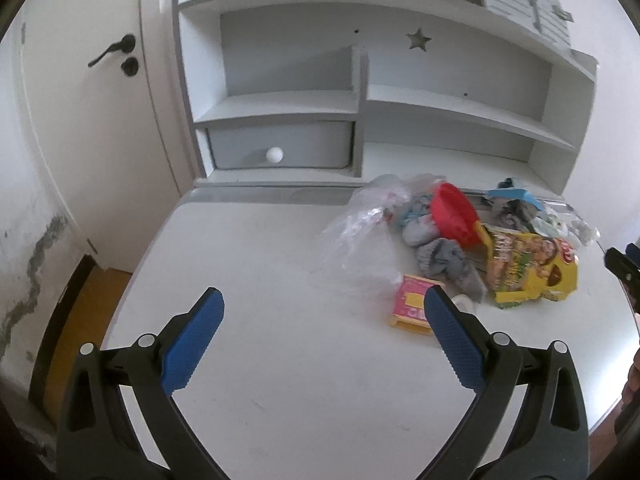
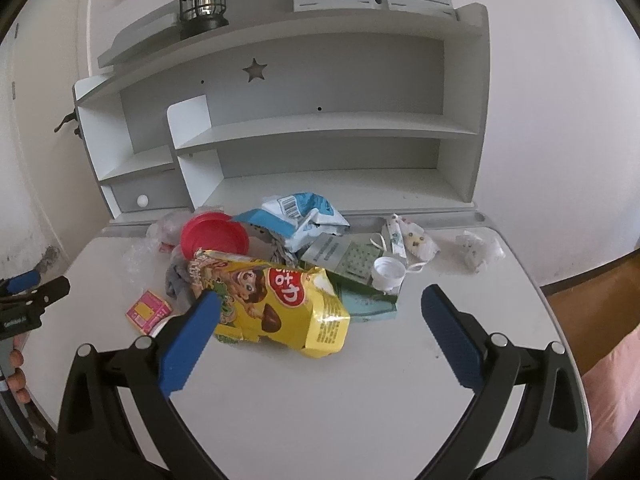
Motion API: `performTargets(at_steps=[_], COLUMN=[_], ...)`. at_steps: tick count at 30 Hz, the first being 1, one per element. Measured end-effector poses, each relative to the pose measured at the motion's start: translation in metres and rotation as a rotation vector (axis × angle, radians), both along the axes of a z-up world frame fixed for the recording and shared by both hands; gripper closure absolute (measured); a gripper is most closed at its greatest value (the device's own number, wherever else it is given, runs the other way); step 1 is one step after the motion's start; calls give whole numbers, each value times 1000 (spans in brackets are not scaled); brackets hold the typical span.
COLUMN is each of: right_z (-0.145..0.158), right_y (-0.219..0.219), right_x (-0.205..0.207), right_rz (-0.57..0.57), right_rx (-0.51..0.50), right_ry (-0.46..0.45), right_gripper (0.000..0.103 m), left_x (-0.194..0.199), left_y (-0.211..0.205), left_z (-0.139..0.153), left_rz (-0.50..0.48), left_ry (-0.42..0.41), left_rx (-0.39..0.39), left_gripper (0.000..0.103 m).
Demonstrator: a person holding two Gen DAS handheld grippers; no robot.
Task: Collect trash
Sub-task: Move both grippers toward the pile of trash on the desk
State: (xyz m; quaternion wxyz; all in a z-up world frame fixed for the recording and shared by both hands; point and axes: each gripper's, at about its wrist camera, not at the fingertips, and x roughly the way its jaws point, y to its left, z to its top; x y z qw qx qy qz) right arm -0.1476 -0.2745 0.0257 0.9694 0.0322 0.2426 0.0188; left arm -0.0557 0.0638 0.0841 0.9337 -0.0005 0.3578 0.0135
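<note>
A heap of trash lies on the white desk [image 1: 280, 360]. A yellow snack box [image 2: 280, 304], crushed, sits at its front. Behind it are a red bowl [image 2: 214, 236], a blue-white wrapper [image 2: 304, 210], a green packet [image 2: 344, 258] and a white cap [image 2: 386, 272]. A small pink box [image 1: 410, 306] lies left of grey socks [image 1: 448, 264], near a clear plastic bag [image 1: 360, 240]. My left gripper [image 1: 324, 304] is open above bare desk, its right finger over the pink box. My right gripper [image 2: 320, 304] is open, hovering just before the yellow box.
A grey shelf unit [image 2: 320, 128] with a drawer [image 1: 280, 148] stands at the back of the desk. A lantern [image 2: 202, 0] sits on its top. Crumpled white paper [image 2: 478, 250] lies at the right. A door [image 1: 88, 120] is on the left.
</note>
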Motion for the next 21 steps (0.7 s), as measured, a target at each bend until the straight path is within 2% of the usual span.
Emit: performTargets(at_steps=[7,21], right_z=[-11,-24], right_y=[-7,-5], right_x=[18,26], right_rz=[2,46], right_rx=[31,48], right_ry=[44,77], right_gripper=[6,6], left_x=[14,23], left_y=[7,1], left_z=[-12,-22], left_rz=[51,39], left_ry=[36,80], left_rx=[-5,4], left_gripper=[6,6])
